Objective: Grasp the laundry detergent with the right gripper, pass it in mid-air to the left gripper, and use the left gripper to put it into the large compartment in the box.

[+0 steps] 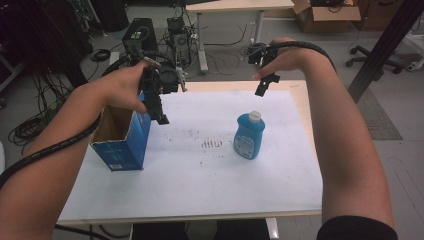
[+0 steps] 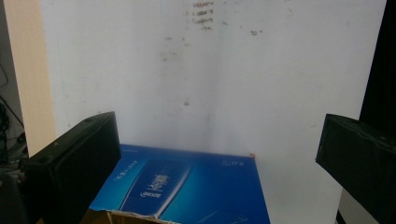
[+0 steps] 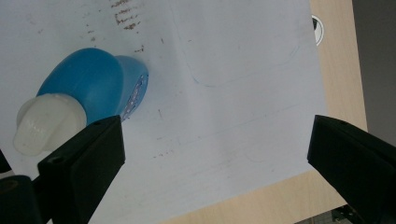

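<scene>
A blue carton (image 1: pixel 122 137) with its top open stands at the table's left. My left gripper (image 1: pixel 159 112) hangs just above its far right corner, jaws pointing down. In the left gripper view the carton's blue side (image 2: pixel 196 186) lies below the left gripper (image 2: pixel 219 135), whose jaws stand wide apart with nothing between them. A blue bottle (image 1: pixel 248 136) with a white cap stands upright right of the middle. My right gripper (image 1: pixel 265 82) is raised over the far edge beyond it. In the right gripper view the bottle (image 3: pixel 88 84) sits beside the left jaw of the open, empty right gripper (image 3: pixel 215 140).
A white sheet (image 1: pixel 210 185) with brown smudges (image 1: pixel 212 143) covers most of the wooden table. Beyond the far edge the floor holds cables, computer towers (image 1: pixel 177 30), another table (image 1: pixel 235 6), a cardboard box (image 1: pixel 325 15) and an office chair base (image 1: pixel 372 57). A black post (image 1: pixel 382 47) slants at the right.
</scene>
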The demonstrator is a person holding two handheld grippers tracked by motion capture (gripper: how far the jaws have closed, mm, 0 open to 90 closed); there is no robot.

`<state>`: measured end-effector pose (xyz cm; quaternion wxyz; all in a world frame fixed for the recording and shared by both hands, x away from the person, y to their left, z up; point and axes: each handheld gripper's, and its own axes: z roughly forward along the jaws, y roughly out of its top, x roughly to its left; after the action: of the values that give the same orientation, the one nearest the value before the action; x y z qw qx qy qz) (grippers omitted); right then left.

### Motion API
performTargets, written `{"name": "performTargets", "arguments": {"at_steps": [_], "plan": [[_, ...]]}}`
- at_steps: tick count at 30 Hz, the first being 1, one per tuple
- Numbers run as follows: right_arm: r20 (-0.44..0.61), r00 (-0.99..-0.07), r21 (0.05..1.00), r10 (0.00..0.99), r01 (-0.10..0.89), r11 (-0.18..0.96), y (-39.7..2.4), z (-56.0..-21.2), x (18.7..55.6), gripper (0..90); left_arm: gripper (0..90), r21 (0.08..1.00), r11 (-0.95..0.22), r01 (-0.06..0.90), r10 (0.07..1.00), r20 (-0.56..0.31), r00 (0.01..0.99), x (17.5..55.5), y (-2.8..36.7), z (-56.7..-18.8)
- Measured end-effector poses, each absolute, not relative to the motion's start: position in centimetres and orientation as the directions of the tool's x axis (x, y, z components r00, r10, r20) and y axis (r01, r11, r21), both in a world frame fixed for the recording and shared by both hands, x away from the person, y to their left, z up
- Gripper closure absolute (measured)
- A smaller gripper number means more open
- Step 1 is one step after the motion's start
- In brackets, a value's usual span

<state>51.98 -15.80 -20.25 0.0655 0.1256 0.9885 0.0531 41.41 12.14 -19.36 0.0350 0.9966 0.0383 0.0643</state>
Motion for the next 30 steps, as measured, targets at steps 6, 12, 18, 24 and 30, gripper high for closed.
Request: {"name": "performTargets", "arguments": {"at_steps": [6, 12, 18, 24, 30], "plan": [[-0.116, -0.955, 0.144, 0.273, 0.255, 0.956, -17.4, -20.3, 50.8, 4.1, 0.2, 0.083, -0.994, 0.067, 0.077, 0.127, 0.989, 41.1, 12.0, -19.1], [-0.135, -0.952, 0.201, 0.273, 0.243, 0.949, -19.2, -20.0, 49.1, 3.9, 0.2, 0.082, -0.995, 0.054, 0.065, 0.132, 0.989, 41.0, 11.9, -19.3], [-0.133, -0.949, 0.201, 0.287, 0.258, 0.945, -20.7, -20.6, 48.0, 4.0, 0.2, 0.077, -0.996, 0.049, 0.059, 0.133, 0.989, 41.1, 11.8, -19.6], [-0.120, -0.945, 0.235, 0.303, 0.269, 0.934, -21.9, -21.8, 46.6, 3.9, 0.2, 0.077, -0.996, 0.038, 0.048, 0.138, 0.989, 40.9, 11.7, -19.6], [-0.109, -0.946, 0.235, 0.304, 0.273, 0.933, -22.2, -22.6, 45.8, 4.0, 0.2, 0.072, -0.997, 0.028, 0.038, 0.144, 0.989, 40.7, 11.4, -19.6]]}}
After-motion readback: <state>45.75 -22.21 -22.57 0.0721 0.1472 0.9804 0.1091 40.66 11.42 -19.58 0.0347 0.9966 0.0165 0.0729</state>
